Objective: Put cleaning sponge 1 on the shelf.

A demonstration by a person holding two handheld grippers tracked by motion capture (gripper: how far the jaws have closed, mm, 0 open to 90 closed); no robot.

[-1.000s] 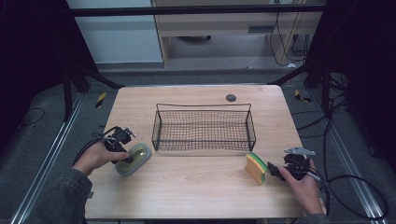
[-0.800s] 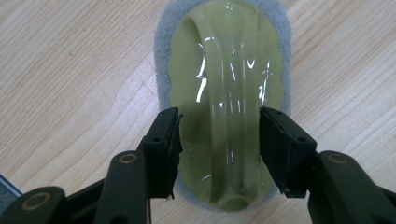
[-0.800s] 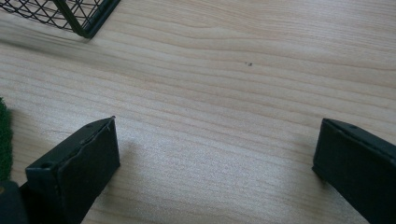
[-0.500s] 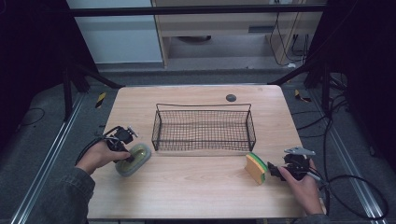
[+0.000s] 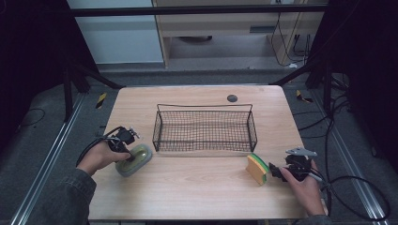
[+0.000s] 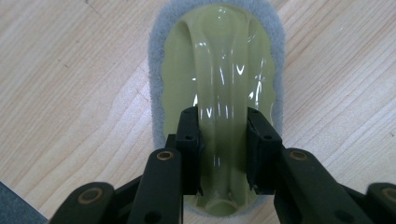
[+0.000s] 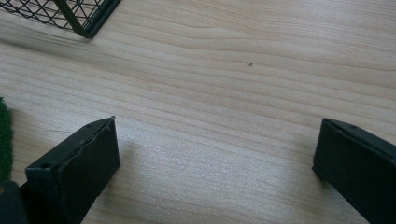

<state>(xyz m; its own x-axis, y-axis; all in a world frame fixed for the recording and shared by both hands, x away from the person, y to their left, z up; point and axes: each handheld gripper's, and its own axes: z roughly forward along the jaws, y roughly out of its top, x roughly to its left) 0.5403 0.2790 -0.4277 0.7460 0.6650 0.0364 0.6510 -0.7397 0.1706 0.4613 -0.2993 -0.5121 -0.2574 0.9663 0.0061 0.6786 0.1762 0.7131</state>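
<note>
Scrubber (image 6: 219, 93) handle lengthwise between left tongs (image 6: 223, 140), pointing straight away.

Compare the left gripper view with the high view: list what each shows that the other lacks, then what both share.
Left gripper view alone: the left tool has its jaws shut on the glossy arched handle of the scrubber, and the grey pad rimming the scrubber's green body shows up close.

High view alone: the wire basket at the table's middle, the yellow-and-green sponge just ahead of the right tool, a small dark disc behind the basket, both of the person's hands, and the floor.

Both: the scrubber, the left tool on it, and the wooden table.
</note>
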